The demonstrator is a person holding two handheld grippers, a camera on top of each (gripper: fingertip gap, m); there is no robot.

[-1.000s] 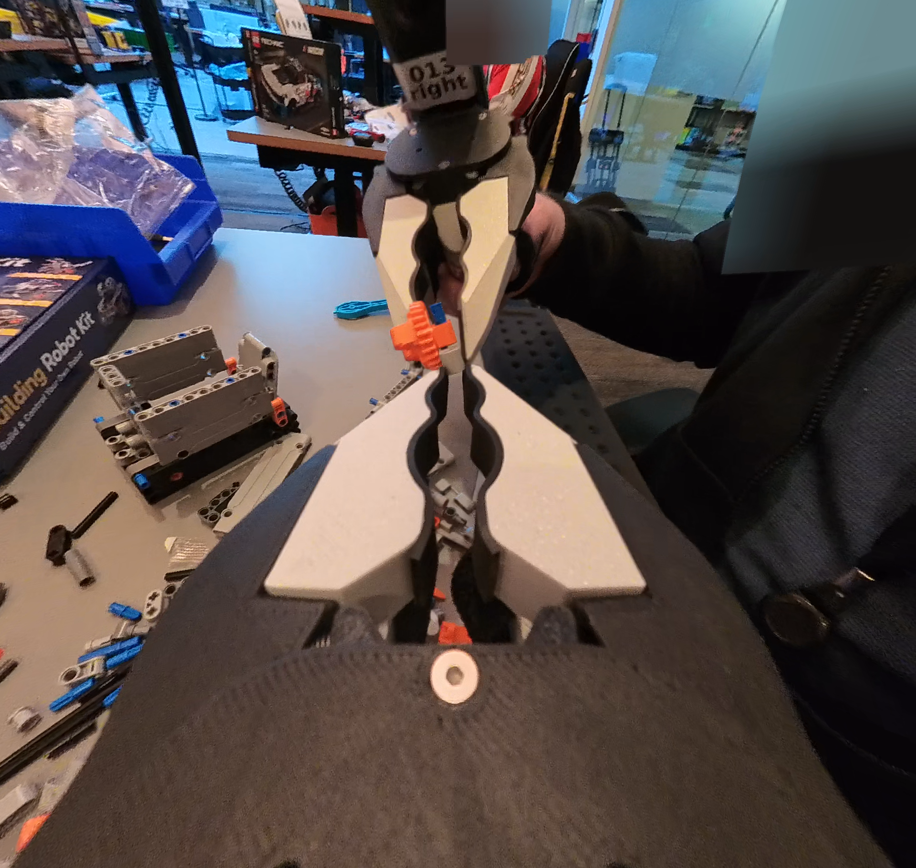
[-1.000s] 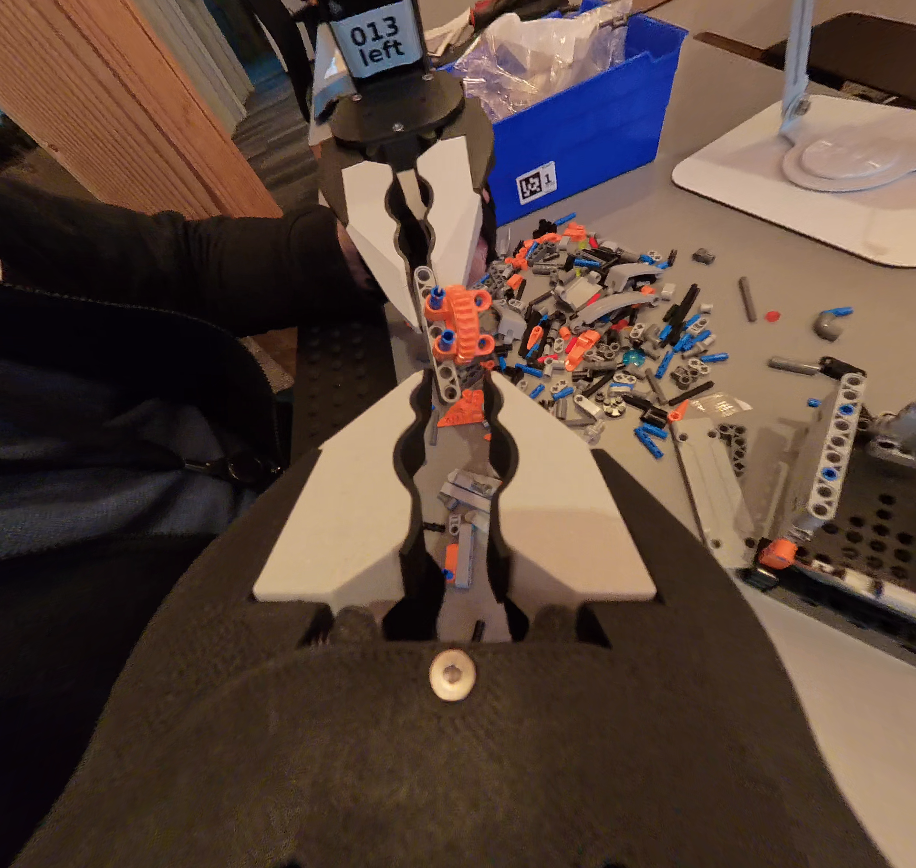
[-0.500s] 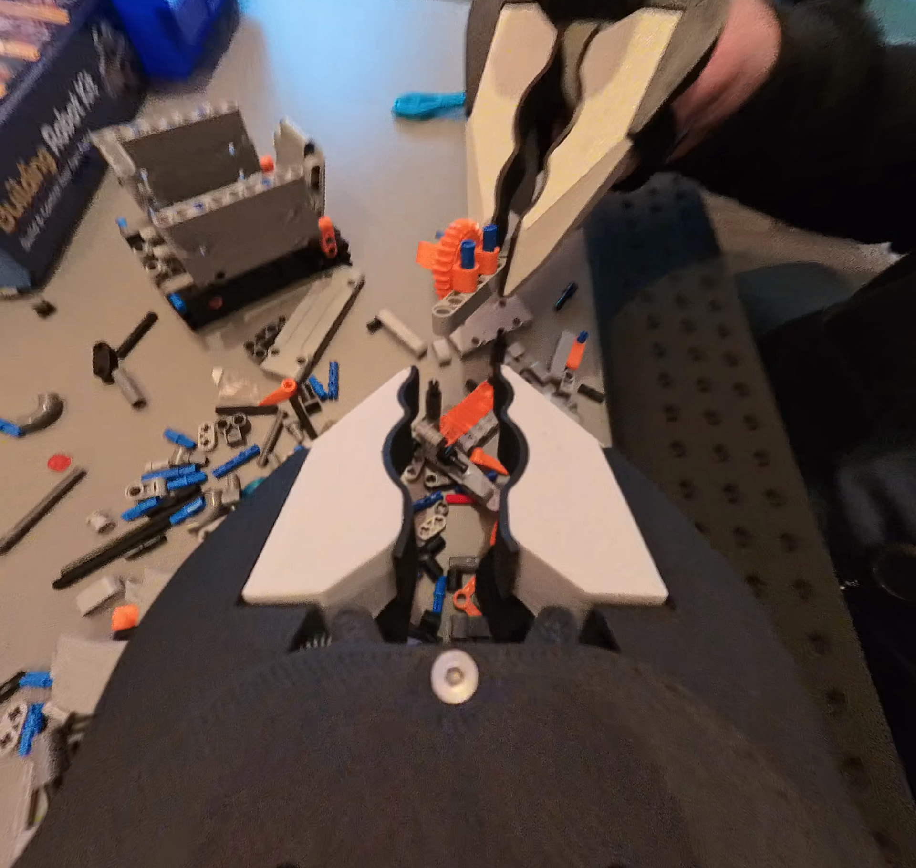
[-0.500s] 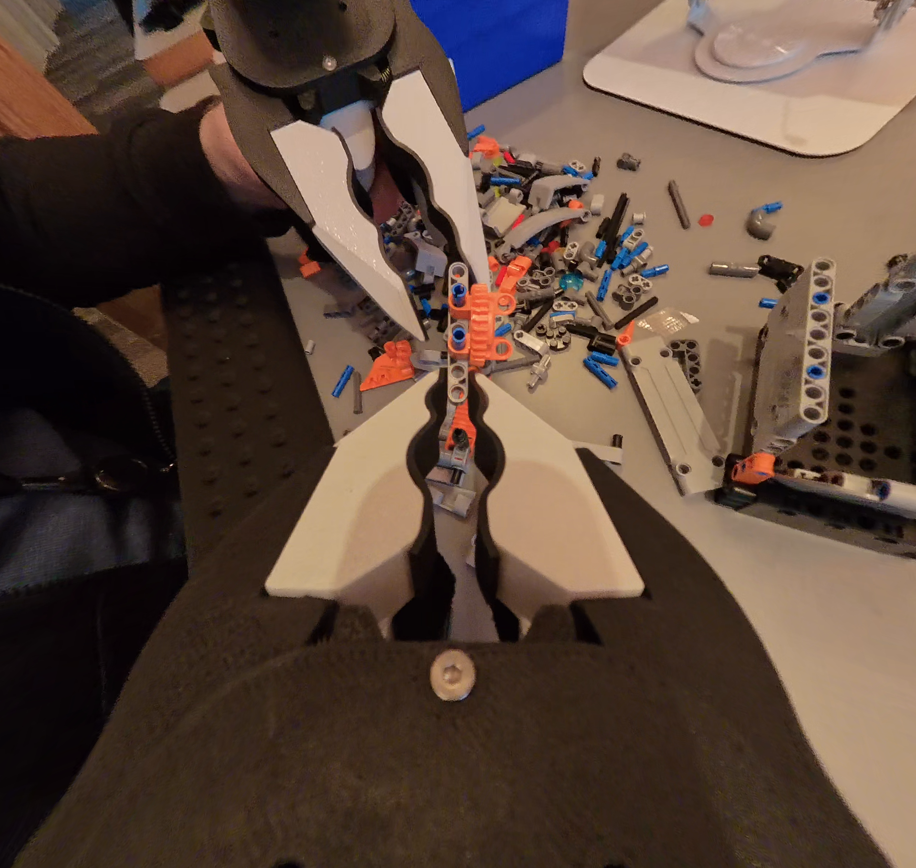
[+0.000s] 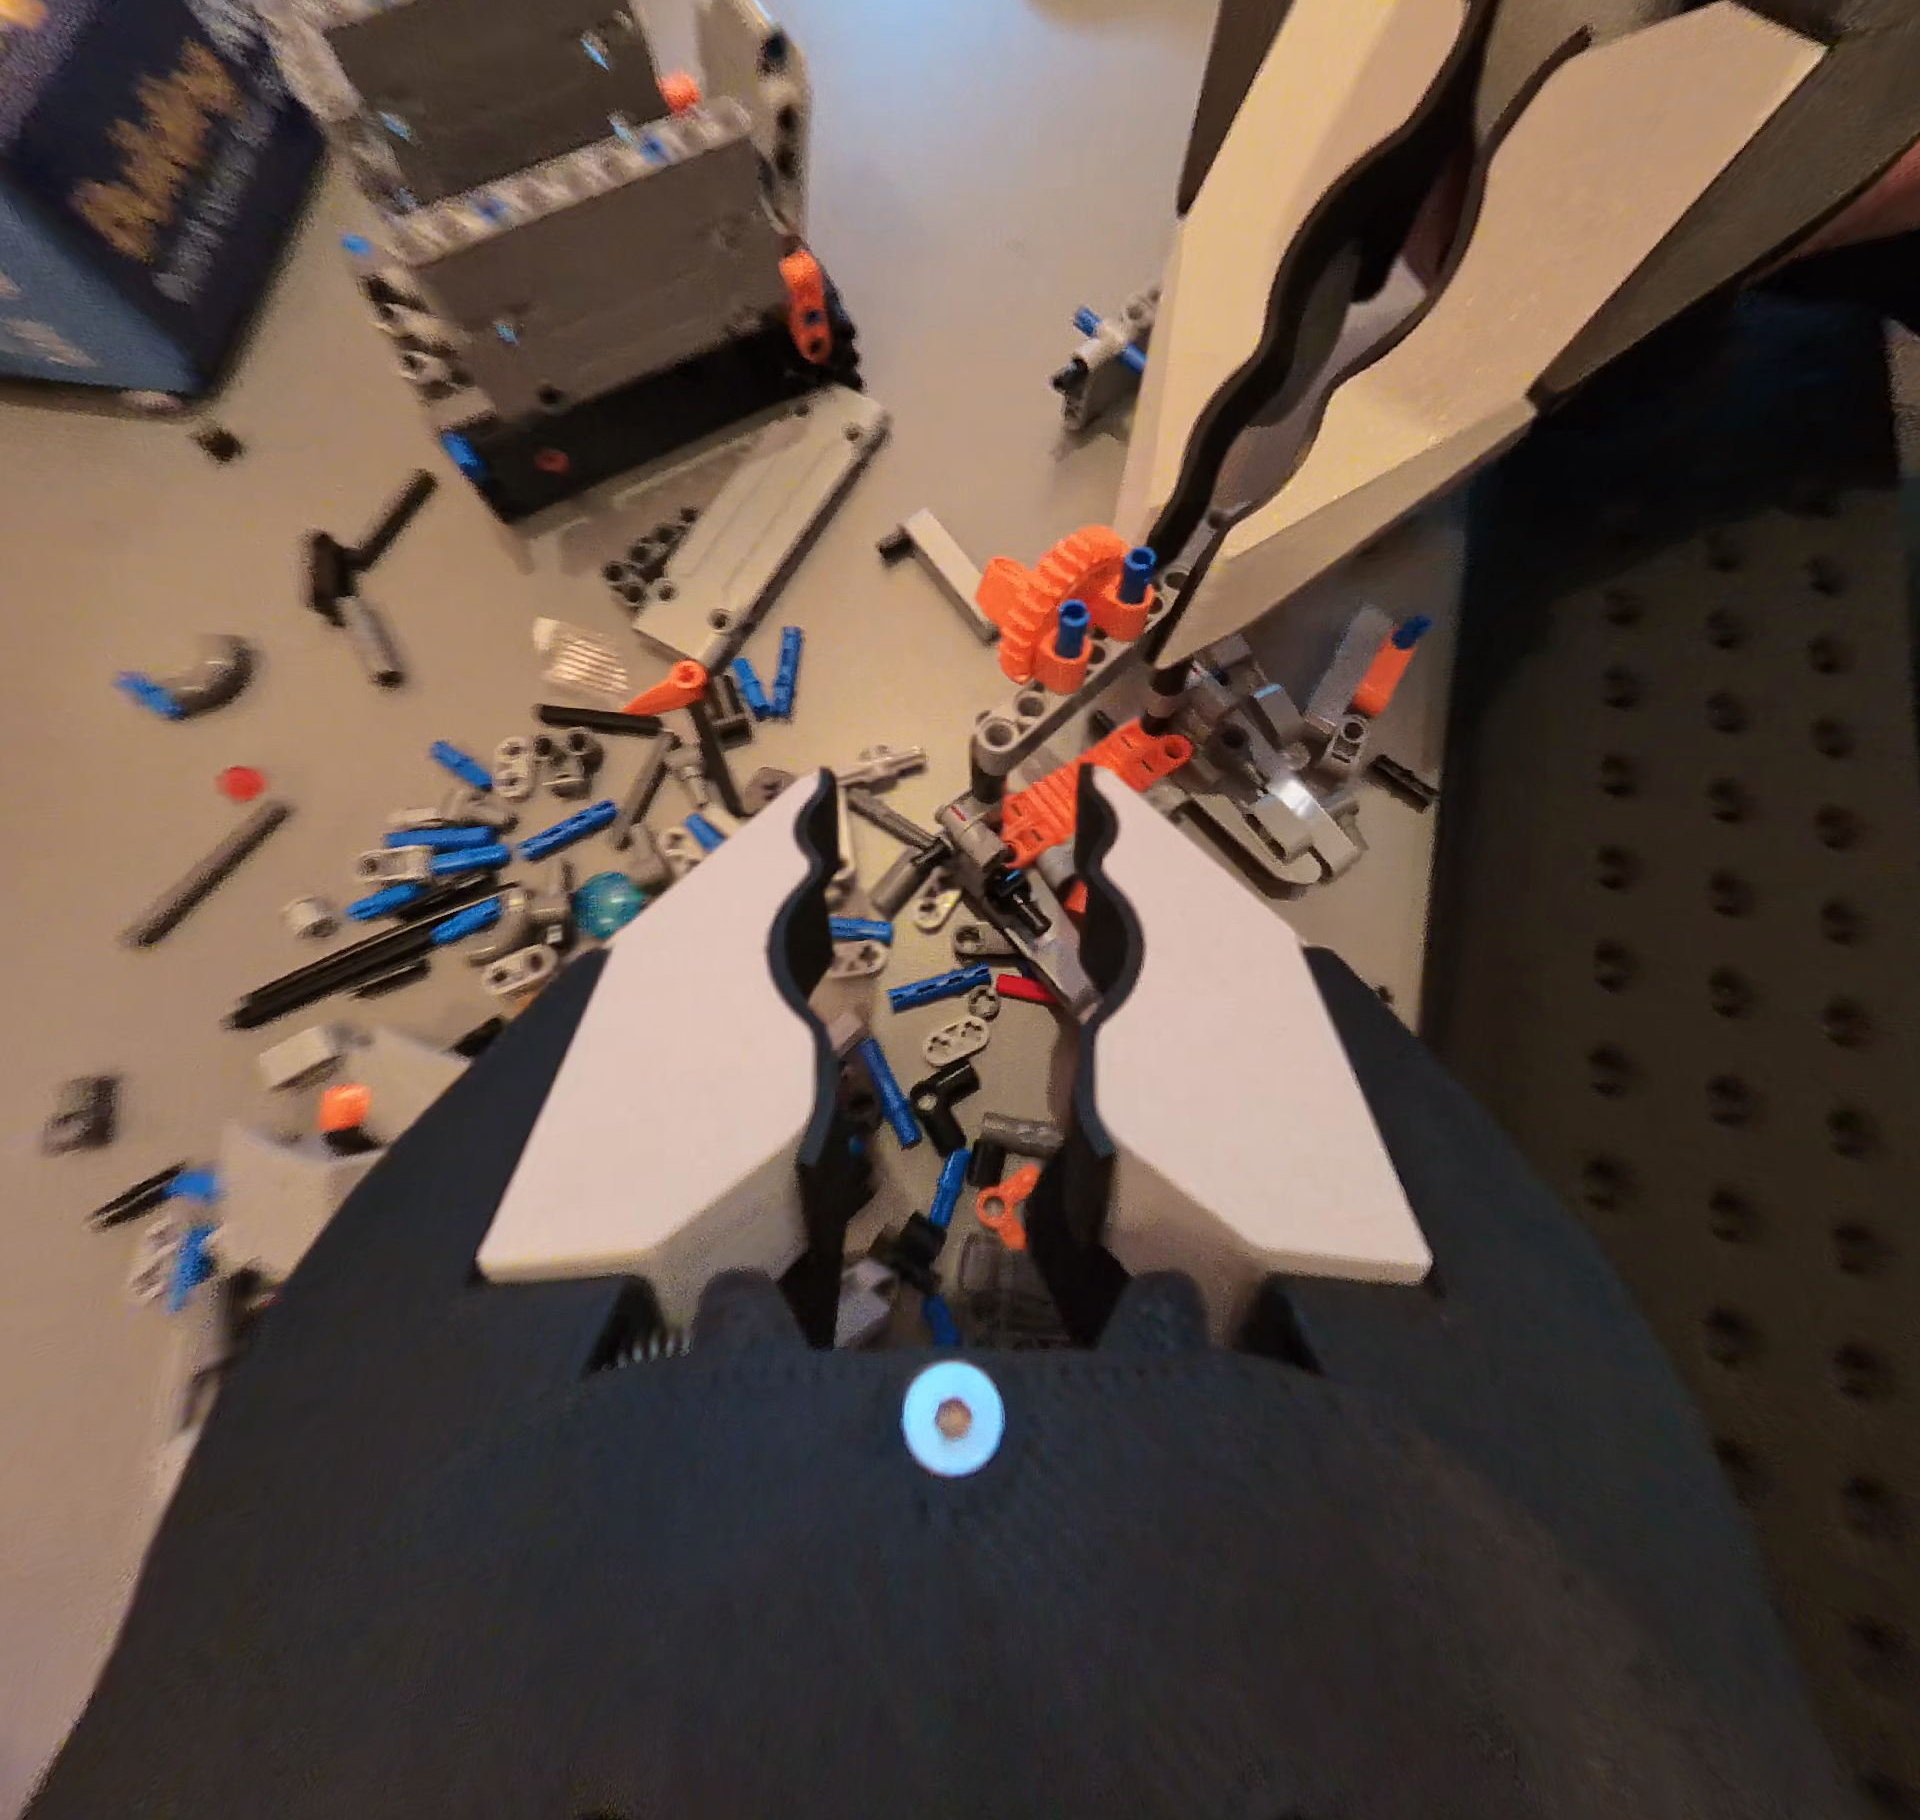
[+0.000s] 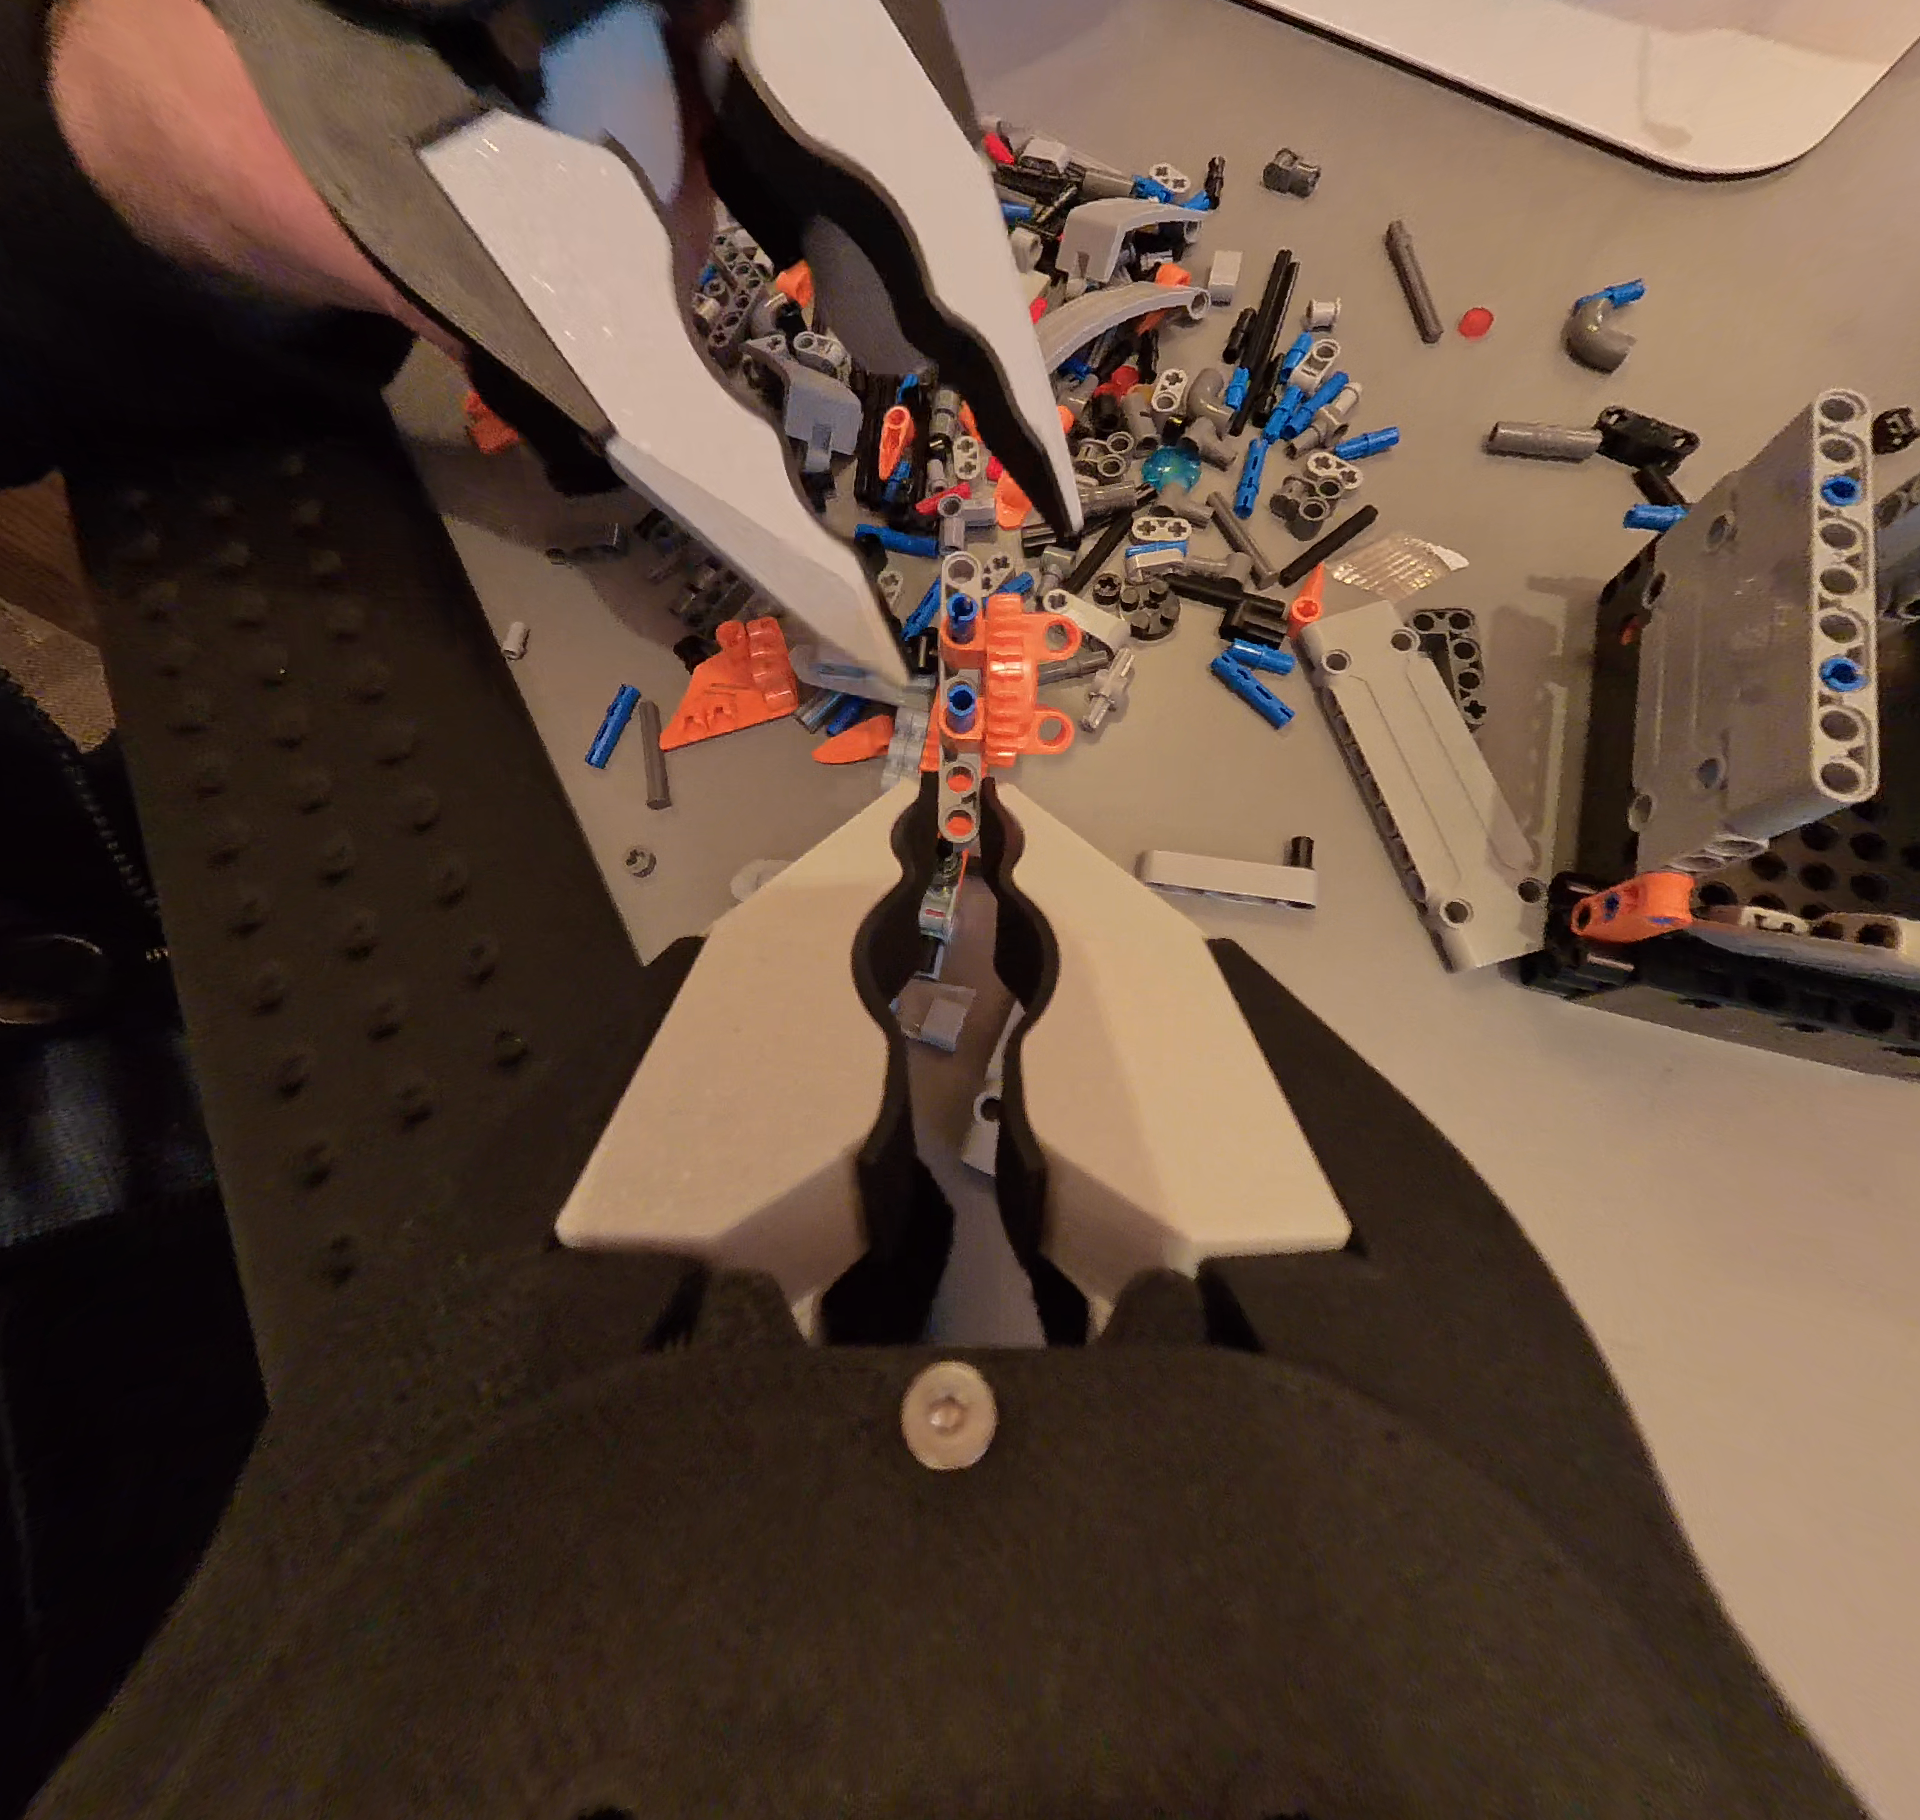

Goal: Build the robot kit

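My right gripper (image 6: 956, 799) is shut on the lower end of a grey holed beam that carries an orange gear piece with blue pins (image 6: 997, 679). It holds this small assembly just above the grey table. In the left wrist view the right gripper (image 5: 1169, 617) comes in from the upper right with the assembly (image 5: 1070, 617) at its tips. My left gripper (image 5: 951, 794) is open and empty, hovering over a pile of loose pieces (image 5: 935, 1001). In the right wrist view the left gripper (image 6: 977, 596) stands open just beyond the assembly, one fingertip close beside it.
A partly built grey and black model (image 6: 1756, 627) (image 5: 561, 243) stands on the table. Loose blue, black, grey and orange pieces (image 6: 1195, 420) are scattered about. A dark blue box (image 5: 125, 160), a white stand base (image 6: 1558, 35) and a black studded mat (image 5: 1714, 939) border the area. The tips of one gripper are about 4 centimeters away from the tips of the other.
My left gripper let go of the beam assembly and opened wide. Both grippers came down toward the table. My right gripper kept its hold on the assembly.
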